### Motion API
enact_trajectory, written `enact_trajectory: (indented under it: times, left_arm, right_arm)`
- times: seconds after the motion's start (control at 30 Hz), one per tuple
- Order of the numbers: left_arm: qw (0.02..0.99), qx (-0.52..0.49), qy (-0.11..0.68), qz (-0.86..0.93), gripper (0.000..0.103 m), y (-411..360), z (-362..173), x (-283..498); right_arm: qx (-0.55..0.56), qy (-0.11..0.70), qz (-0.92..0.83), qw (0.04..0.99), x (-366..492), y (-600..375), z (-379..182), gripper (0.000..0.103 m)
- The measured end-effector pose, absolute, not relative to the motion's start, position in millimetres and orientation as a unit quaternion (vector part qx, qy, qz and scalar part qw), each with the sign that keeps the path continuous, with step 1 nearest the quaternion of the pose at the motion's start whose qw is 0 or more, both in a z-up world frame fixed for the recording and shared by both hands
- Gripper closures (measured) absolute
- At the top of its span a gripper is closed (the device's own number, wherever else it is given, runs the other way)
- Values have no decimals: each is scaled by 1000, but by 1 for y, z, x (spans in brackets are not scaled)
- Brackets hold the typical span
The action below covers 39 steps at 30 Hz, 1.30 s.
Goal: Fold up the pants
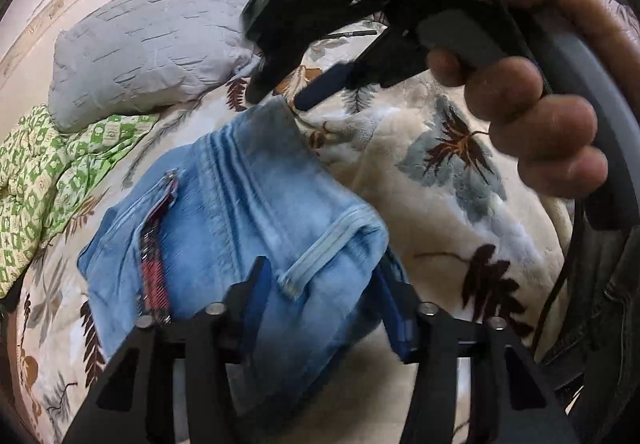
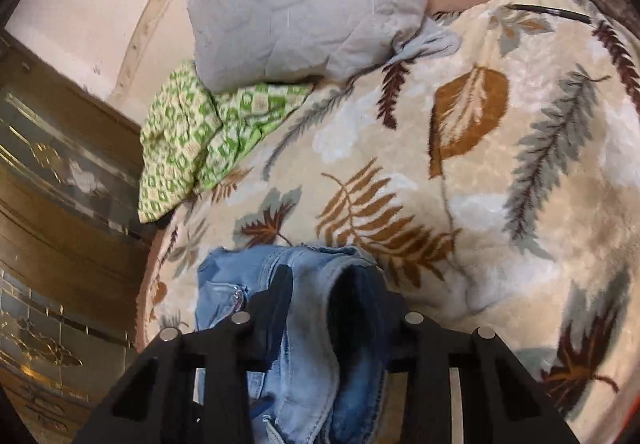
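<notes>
Light blue denim pants [image 1: 240, 204] lie bunched on a leaf-patterned blanket [image 1: 436, 220], zip fly showing at the left. My left gripper [image 1: 324, 296] has a thick fold of the denim filling the space between its fingers, which press on it. At the far end of the cloth, my right gripper [image 1: 286, 96], held by a person's hand [image 1: 540, 116], pinches a raised corner. In the right wrist view the pants [image 2: 308, 364] hang between the fingers of the right gripper [image 2: 332, 304], with a dark leg opening facing the camera.
A grey pillow [image 1: 152, 44] [image 2: 312, 4] and a green patterned quilt [image 1: 48, 180] [image 2: 192, 148] lie beyond the pants. A black pen [image 2: 548, 12] rests on the blanket [image 2: 500, 172] far right. A brown carved wooden panel [image 2: 60, 224] borders the bed's left.
</notes>
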State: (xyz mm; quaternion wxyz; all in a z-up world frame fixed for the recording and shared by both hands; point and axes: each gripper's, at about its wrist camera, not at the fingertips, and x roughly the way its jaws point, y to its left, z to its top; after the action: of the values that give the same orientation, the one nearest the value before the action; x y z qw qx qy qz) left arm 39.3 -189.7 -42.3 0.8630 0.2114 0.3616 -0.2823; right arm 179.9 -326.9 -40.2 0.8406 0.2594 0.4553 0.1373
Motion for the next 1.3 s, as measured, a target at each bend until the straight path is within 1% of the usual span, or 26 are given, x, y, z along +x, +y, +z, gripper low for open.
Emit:
enact_trajectory:
  times: [0.03,0.1,0.17,0.27,0.33,0.4,0.47,0.5,0.53,0.57,0.6,0.63,0.67,0.7,0.77,0.8,0.83,0.87,0.97,1.03,1.1,1.2,1.23,1.27,1.3]
  left_arm:
    - [865,205,362,-281,70,-189,-42,40]
    - [869,193,358,-281,77,-183,-38,38]
    - [872,179,355,-286,82,-177,-31,36]
    - [878,138,347,-301,83,-166,-18,32]
    - [875,125,360,-299,83,-168,-24,37]
    - [866,146,377,-294,82,-177,-47,45]
    - [867,126,374,-304,79,-174,-57,47]
    - [867,114,376,-308,78,-171,-55,47]
    - [865,104,378,-313,74,-168,-51,49]
    - [864,93,381,-317,67,-163,-47,50]
    - [862,84,384,-320,62,-157,-40,50]
    - [861,75,385,-324,55,-150,-32,48]
    - [862,66,381,-328,50,-143,-25,47]
    - [865,55,372,-332,47,-130,-14,45]
    - [870,38,361,-333,33,-111,1,46]
    - [876,21,352,-329,31,-94,11,50]
    - [879,8,349,-325,28,-83,17,54]
    - [882,-7,349,-317,27,-70,22,64]
    - [891,-48,370,-258,27,-34,28,101]
    - [887,-82,404,-208,27,-10,19,133]
    - [865,-124,451,-181,28,7,-1,163]
    - [830,-191,497,-165,28,22,-35,193]
    - [824,-203,504,-164,34,24,-42,198]
    - [819,-210,508,-165,48,24,-48,203]
    - [817,-207,512,-167,55,22,-52,208]
  right_arm:
    - [256,468,138,834,185,-324,-46,76]
    - [267,476,148,825,189,-324,-51,94]
    - [267,459,159,832,187,-323,-40,95]
    - [248,438,163,848,182,-317,-25,96]
    - [238,449,145,849,186,-314,-35,96]
    - [229,477,119,840,192,-314,-53,96]
    - [231,496,108,830,195,-318,-68,96]
    - [254,494,111,824,194,-324,-72,94]
    - [275,485,120,821,191,-329,-70,94]
    - [292,468,138,823,186,-333,-62,94]
    - [293,457,147,827,181,-334,-56,94]
    - [289,444,155,834,175,-334,-46,93]
    - [284,437,159,838,170,-332,-39,91]
    - [278,430,158,844,163,-331,-32,88]
    - [269,421,153,853,150,-329,-25,82]
    - [268,418,154,854,144,-330,-24,66]
    - [264,417,149,857,141,-329,-23,41]
    - [260,413,140,861,139,-328,-22,35]
    - [261,411,135,863,141,-328,-21,34]
    - [266,414,118,863,149,-331,-25,34]
    - [278,422,113,856,157,-335,-34,36]
    - [283,437,103,848,166,-335,-48,36]
    - [282,439,99,847,168,-335,-50,36]
    - [280,442,98,847,170,-334,-51,36]
    - [276,443,102,847,171,-332,-52,37]
